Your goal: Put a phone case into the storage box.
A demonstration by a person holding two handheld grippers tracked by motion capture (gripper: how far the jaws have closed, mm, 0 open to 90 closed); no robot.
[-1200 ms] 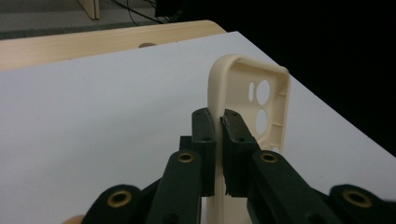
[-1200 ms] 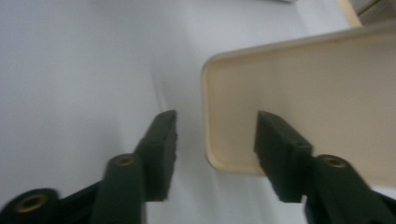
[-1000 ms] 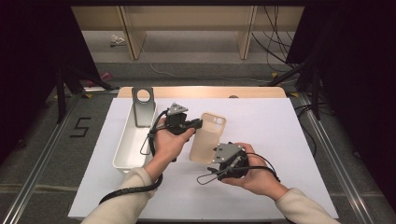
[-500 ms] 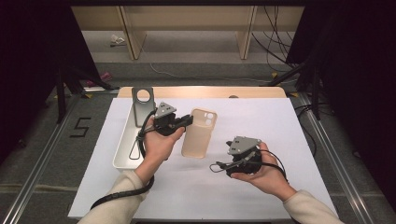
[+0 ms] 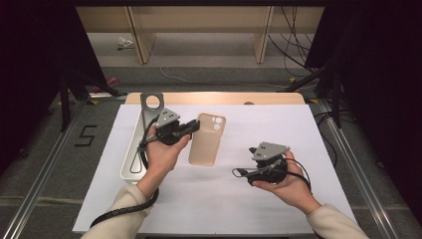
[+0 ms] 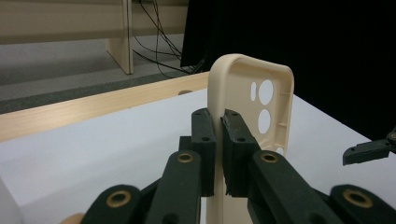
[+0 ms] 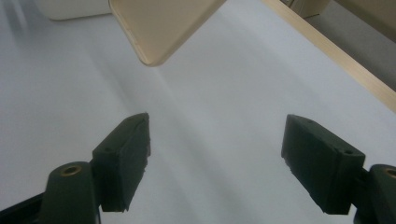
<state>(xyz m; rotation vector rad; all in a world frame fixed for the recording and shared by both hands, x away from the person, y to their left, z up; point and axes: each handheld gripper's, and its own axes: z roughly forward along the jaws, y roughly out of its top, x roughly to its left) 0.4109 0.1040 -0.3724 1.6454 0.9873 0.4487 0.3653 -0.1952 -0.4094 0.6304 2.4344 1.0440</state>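
Flat tan plastic phone case (image 5: 207,139) had round camera holes. Left gripper (image 6: 217,140) pinched its edge. Right gripper (image 7: 217,161) just opened wide, nothing inside.

**Three cameras: one fixed overhead, two riding the grippers**

The high view looks forward and down from above the person's side, taking in the whole white table (image 5: 209,199), the floor beyond it and the far wooden shelving. It stands well back.

The left gripper view sits low and close, facing along its own jaws toward the table's far right; the beige phone case (image 6: 243,116) stands right before the lens, the table's wooden far edge (image 6: 93,105) behind.

The right gripper view hovers just above the white surface, tilted down, facing left and far.

All three share the phone case (image 5: 206,142) (image 7: 159,28) and the white tabletop around it.
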